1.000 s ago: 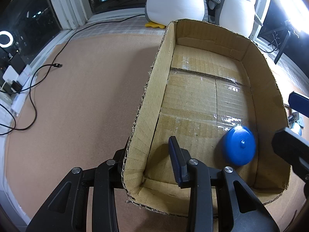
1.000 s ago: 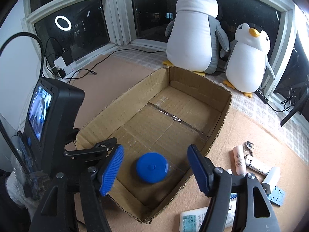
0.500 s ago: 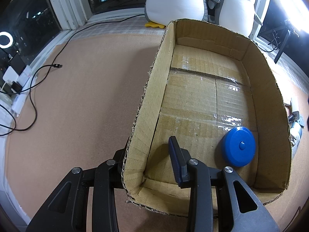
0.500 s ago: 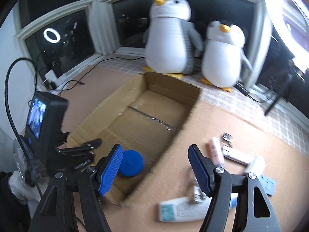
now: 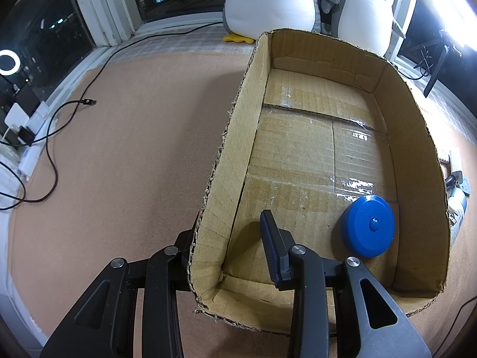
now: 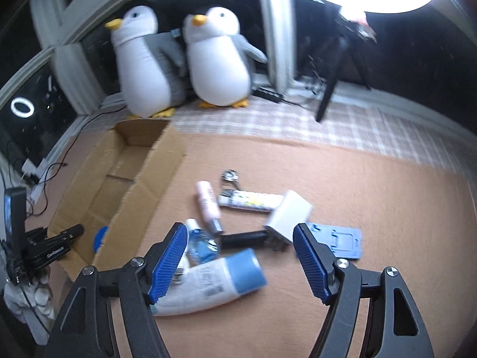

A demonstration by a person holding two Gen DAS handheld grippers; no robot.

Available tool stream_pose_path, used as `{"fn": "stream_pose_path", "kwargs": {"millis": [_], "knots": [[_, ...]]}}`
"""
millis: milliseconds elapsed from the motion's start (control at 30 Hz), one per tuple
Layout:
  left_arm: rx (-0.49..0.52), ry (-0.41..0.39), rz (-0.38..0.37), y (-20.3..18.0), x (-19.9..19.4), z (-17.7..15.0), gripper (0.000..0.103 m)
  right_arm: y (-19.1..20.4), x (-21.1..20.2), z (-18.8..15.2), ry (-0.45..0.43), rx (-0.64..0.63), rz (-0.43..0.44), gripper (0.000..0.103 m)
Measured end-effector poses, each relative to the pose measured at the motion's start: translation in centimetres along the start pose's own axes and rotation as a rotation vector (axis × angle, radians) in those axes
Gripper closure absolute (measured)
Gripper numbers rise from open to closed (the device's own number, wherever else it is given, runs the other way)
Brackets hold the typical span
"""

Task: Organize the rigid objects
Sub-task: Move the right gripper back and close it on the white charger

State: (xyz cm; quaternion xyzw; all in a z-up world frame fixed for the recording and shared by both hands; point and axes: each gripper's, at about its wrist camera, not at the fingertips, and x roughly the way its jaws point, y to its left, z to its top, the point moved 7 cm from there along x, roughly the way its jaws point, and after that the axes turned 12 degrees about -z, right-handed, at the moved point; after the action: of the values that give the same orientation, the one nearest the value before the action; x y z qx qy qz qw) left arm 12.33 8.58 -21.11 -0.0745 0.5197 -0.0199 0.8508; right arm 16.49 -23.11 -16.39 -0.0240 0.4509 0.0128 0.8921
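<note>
two grippers are at work over a tan mat. the left gripper [image 5: 232, 256] is clamped on the near left wall of the cardboard box [image 5: 235, 137], one finger [image 5: 272, 247] inside the box and the other outside, so the wall sits pinched between them. inside the box a blue round case [image 5: 368, 225] lies flat on the floor, near the right wall at the near end.

the right gripper [image 6: 240, 258] hangs over a scatter of small things on the mat just right of the box, its jaws opening with nothing pressed between the blue pads [image 6: 167, 264]. below it lies a white bottle with a blue cap [image 6: 208, 280], tipped on its side. near it are a pink tube [image 6: 207, 201], a white block [image 6: 287, 216] and a flat blue stand [image 6: 338, 243]; the picture is blurred, so the smaller bits are hard to name. two plush penguins [image 6: 179, 59] stand by the window behind the box.
</note>
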Motion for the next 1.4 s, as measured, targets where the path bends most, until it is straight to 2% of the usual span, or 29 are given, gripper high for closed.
{"fn": "stream_pose_path", "kwargs": {"millis": [233, 700, 900, 1033, 1400], "knots": [[0.001, 0.0, 0.001, 0.0, 0.0, 0.0, 0.069, -3.5, 3.5, 0.0, 0.096, 0.133, 0.051, 0.033], [0.0, 0.0, 0.001, 0.0, 0.0, 0.0, 0.069, -5.4, 8.5, 0.7, 0.206, 0.282, 0.129, 0.033], [0.001, -0.001, 0.0, 0.0, 0.0, 0.0, 0.069, -5.1, 9.0, 1.1, 0.207, 0.268, 0.129, 0.034], [0.0, -0.001, 0.001, 0.0, 0.0, 0.0, 0.069, -4.2, 8.9, 1.1, 0.206, 0.236, 0.127, 0.042], [0.0, -0.001, 0.0, 0.0, 0.0, 0.0, 0.069, -2.1, 8.9, 0.1, 0.22, 0.137, 0.099, 0.052]]}}
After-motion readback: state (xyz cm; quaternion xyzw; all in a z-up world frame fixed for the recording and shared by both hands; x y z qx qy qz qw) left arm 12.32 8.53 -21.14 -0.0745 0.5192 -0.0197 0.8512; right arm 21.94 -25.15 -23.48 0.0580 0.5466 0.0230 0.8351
